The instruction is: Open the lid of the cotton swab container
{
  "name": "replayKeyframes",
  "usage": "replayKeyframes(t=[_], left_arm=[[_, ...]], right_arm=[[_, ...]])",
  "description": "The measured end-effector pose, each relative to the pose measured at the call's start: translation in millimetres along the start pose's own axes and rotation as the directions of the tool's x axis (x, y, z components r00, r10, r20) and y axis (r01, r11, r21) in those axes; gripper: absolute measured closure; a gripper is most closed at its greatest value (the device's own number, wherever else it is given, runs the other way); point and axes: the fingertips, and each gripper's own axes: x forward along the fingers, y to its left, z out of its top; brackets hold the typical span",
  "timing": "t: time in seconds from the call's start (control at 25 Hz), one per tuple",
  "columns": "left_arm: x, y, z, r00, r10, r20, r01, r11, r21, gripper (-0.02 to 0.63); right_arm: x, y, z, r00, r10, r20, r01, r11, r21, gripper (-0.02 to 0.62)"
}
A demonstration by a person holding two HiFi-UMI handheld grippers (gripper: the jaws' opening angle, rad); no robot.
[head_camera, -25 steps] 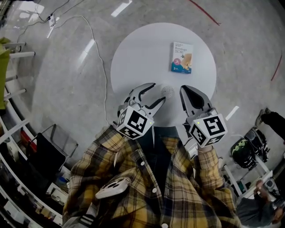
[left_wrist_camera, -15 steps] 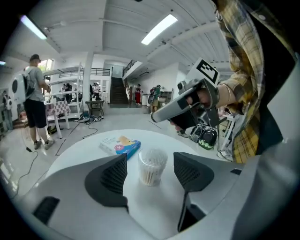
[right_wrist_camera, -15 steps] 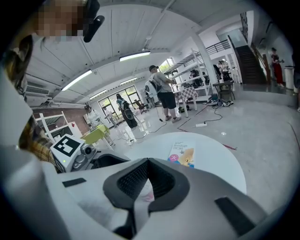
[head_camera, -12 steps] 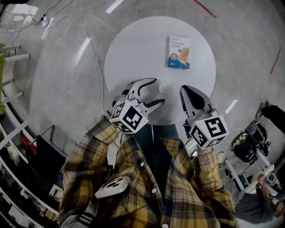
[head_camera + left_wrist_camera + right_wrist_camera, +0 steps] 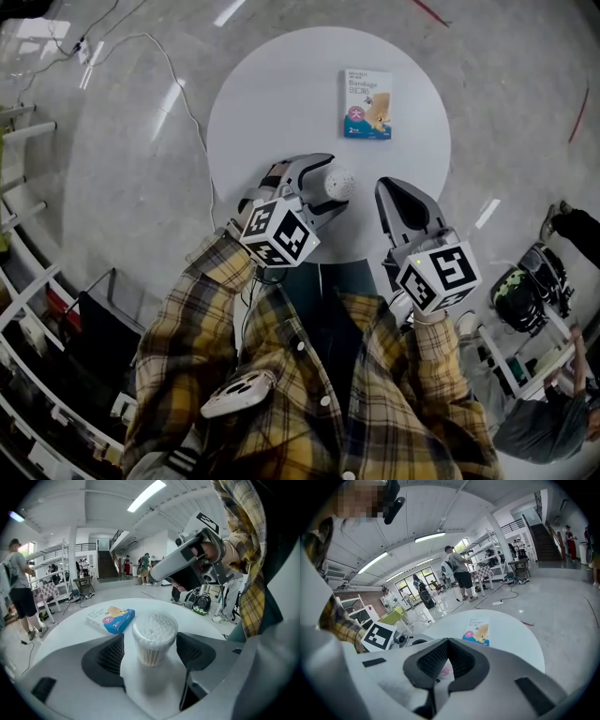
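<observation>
The cotton swab container (image 5: 338,183), a clear round tub packed with white swabs and its lid on, stands near the front of the white round table (image 5: 281,94). My left gripper (image 5: 334,182) is open around it, and its jaws have just been opening. In the left gripper view the container (image 5: 153,637) stands upright between the two dark pads (image 5: 111,654), with a small gap on each side. To its right my right gripper (image 5: 387,187) hovers shut over the table's edge with nothing in it. Its closed jaws (image 5: 449,641) point across the table.
A blue and white bandage box (image 5: 367,117) lies flat at the table's far side. White cables (image 5: 192,84) run over the grey floor at left. Shelving (image 5: 19,281) stands at left and bags (image 5: 525,300) at right. People stand further off in the hall.
My left gripper has moved forward and down, so the container that stood beyond its tips now sits between its wider jaws. The right gripper has stayed put and shut.
</observation>
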Motion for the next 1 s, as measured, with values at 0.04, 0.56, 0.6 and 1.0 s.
replayKeyframes(t=[0.04, 0.56, 0.6, 1.0], left_arm=[[4, 0, -1, 1.000, -0.006, -0.007, 0.006, 1.000, 0.008, 0.261], [23, 1, -14, 0.999, 0.009, -0.036, -0.006, 0.998, 0.066, 0.327], [23, 1, -14, 0.999, 0.002, -0.036, 0.000, 0.998, 0.064, 0.328], [9, -5, 7, 0.999, -0.043, -0.023, 0.045, 0.997, 0.062, 0.333]], right_arm=[[0, -1, 0, 1.000, -0.001, 0.001, 0.001, 1.000, 0.004, 0.578], [-9, -16, -8, 0.999, -0.036, -0.002, 0.036, 0.999, 0.030, 0.578], [-9, -16, -8, 0.999, -0.036, -0.003, 0.037, 0.999, 0.031, 0.578], [-10, -8, 0, 0.999, -0.038, 0.008, 0.038, 0.999, 0.014, 0.578]])
